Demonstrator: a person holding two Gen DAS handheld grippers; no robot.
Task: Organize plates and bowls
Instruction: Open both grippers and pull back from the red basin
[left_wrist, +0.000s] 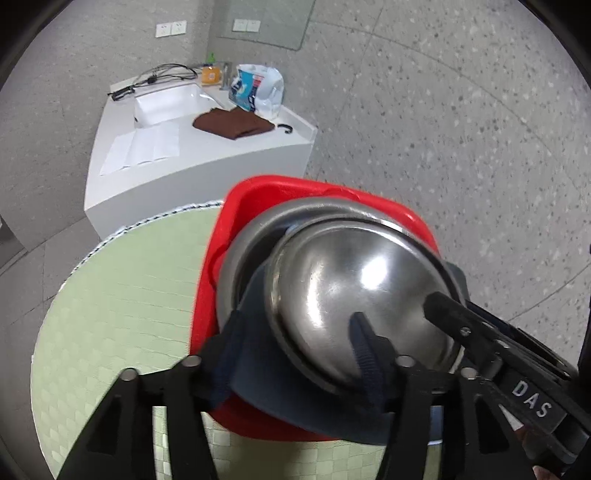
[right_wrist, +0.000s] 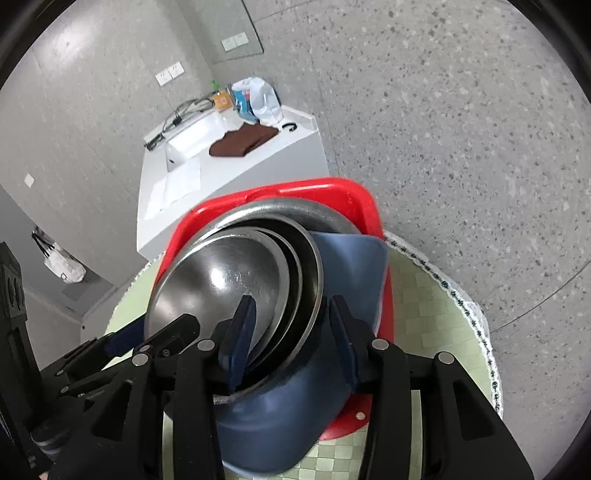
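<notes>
Steel bowls (right_wrist: 236, 280) nested on edge w/ blue bin (right_wrist: 314, 387) inside red basin (right_wrist: 354, 199) on green table (left_wrist: 122, 295). Stacking approx. done; final seating left. Left gripper (left_wrist: 295, 347) spread wide around rim; right gripper (right_wrist: 291, 325) straddling stacked rims, not clamped.

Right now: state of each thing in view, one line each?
small steel bowl: tilted, nested in larger steel bowls
large steel bowl: in the tub, holds the others
blue dish: upright, beside the bowls
red tub: on the table
left gripper: open, astride small bowl rim
right gripper: open, astride bowl rims
</notes>
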